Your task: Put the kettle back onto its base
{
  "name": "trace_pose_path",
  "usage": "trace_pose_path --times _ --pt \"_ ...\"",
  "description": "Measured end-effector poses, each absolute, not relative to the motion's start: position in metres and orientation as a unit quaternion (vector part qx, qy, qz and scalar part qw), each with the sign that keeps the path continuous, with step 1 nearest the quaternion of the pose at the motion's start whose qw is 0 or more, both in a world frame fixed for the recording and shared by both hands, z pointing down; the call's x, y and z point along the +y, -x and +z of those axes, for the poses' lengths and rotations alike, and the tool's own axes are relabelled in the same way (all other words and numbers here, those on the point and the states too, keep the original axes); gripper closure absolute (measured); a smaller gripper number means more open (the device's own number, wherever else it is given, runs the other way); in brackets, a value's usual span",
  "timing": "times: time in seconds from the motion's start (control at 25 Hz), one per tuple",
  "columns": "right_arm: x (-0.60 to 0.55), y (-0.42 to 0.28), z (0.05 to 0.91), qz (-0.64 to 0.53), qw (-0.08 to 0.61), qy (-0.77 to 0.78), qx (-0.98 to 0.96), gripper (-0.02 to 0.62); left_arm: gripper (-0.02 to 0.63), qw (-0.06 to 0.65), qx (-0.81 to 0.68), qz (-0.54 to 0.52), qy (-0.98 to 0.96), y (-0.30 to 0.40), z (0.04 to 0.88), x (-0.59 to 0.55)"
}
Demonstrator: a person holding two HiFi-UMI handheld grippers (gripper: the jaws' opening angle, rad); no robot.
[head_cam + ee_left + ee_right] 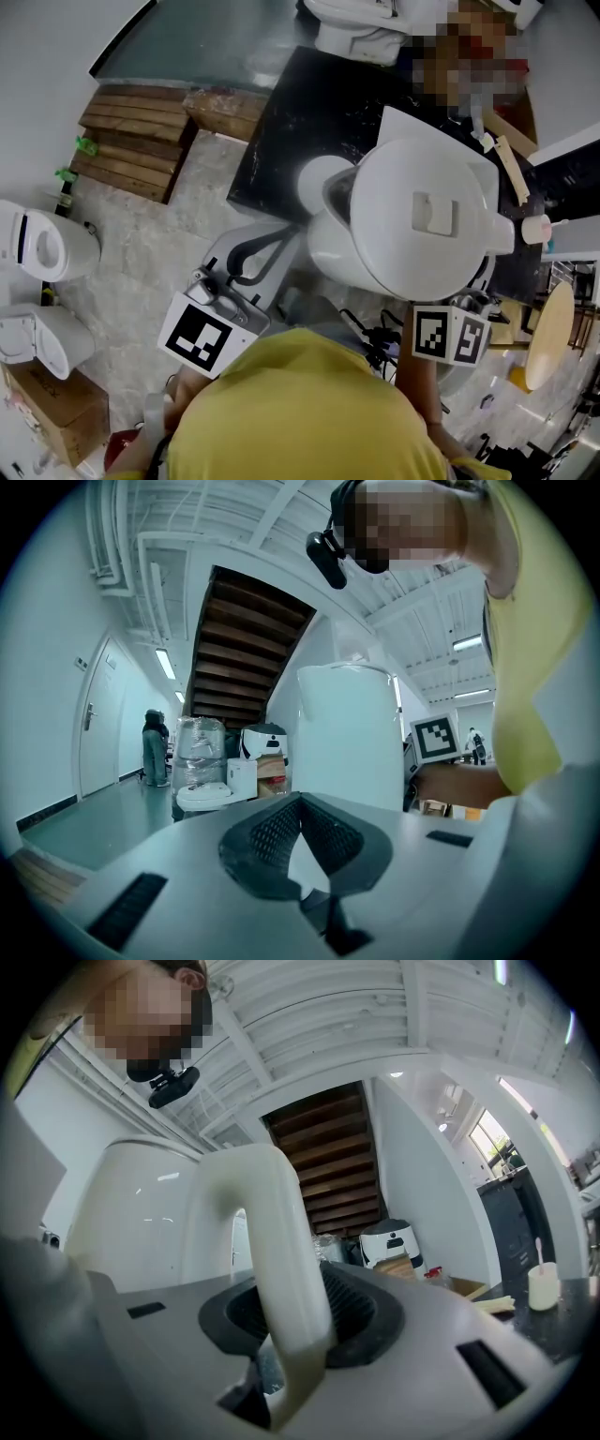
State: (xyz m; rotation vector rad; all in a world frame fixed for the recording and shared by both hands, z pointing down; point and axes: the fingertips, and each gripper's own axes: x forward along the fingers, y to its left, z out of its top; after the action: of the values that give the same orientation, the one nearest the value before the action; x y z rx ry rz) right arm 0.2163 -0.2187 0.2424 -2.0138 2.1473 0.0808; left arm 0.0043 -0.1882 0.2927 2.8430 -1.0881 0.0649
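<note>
The white kettle (422,220) hangs over the black table (281,122), lid up, seen from above. My right gripper (291,1335) is shut on its curved white handle (272,1260); its marker cube (450,335) shows just below the kettle. A white round disc (317,183), apparently the base, lies on the table at the kettle's left, partly hidden by it. My left gripper (251,253) is shut on nothing, left of the kettle and apart from it. In the left gripper view, the kettle body (347,733) stands straight ahead of the shut jaws (300,855).
A small cup (534,228) stands at the table's right end. Wooden pallets (136,141) lie on the floor at the left. White toilets (47,248) and a cardboard box (56,408) stand at the far left. A round wooden stool (548,333) is at the right.
</note>
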Motion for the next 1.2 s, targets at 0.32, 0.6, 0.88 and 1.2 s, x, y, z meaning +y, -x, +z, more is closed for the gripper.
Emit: trace_pose_path --times 0.32,0.6,0.88,1.2 --pt "-0.243 -0.217 0.250 0.027 0.096 0.680 0.727 0.469 0.598 0.052 -0.344 0.028 -0.937 -0.010 0.300 -0.202" --pt "-0.263 -0.213 0.257 0.030 0.097 0.674 0.732 0.469 0.597 0.061 -0.313 0.029 -0.947 -0.009 0.311 -0.215" --pt "-0.277 -0.211 0.267 0.024 0.091 0.674 0.733 0.469 0.423 0.034 -0.234 0.077 -0.969 -0.023 0.328 -0.221" --pt "-0.290 -0.212 0.279 0.022 0.090 0.674 0.733 0.469 0.288 0.032 -0.184 0.091 -0.978 -0.034 0.340 -0.230"
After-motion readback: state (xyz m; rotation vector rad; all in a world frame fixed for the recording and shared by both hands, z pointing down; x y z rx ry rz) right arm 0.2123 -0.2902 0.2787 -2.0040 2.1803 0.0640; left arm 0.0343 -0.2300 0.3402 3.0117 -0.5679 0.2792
